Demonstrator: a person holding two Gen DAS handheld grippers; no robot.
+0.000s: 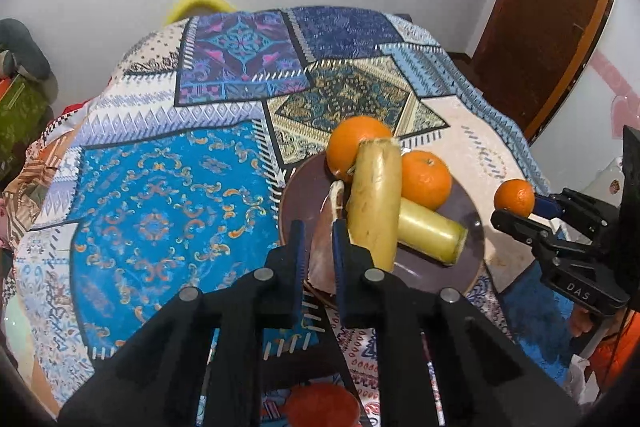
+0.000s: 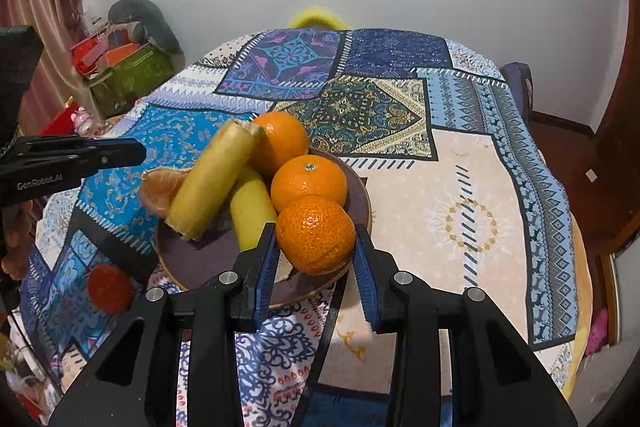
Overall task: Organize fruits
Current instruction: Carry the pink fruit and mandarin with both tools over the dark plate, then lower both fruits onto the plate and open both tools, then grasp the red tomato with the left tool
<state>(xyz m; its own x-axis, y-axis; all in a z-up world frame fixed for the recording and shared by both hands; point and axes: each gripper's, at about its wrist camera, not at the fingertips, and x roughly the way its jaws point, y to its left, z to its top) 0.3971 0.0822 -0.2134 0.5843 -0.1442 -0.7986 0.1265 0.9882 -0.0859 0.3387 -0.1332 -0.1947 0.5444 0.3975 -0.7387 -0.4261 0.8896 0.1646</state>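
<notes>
Orange mandarin (image 2: 315, 233) sits clamped between the right gripper's (image 2: 315, 247) blue pads, over the brown plate's (image 2: 192, 259) near rim; the left gripper (image 1: 318, 247) hangs empty, fingers slightly apart.

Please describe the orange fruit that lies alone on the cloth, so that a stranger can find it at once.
Find the brown plate of fruit on the patterned tablecloth. Off its near-left rim, one small reddish-orange fruit lies on the cloth. It is the only fruit off the plate that no gripper holds.
</notes>
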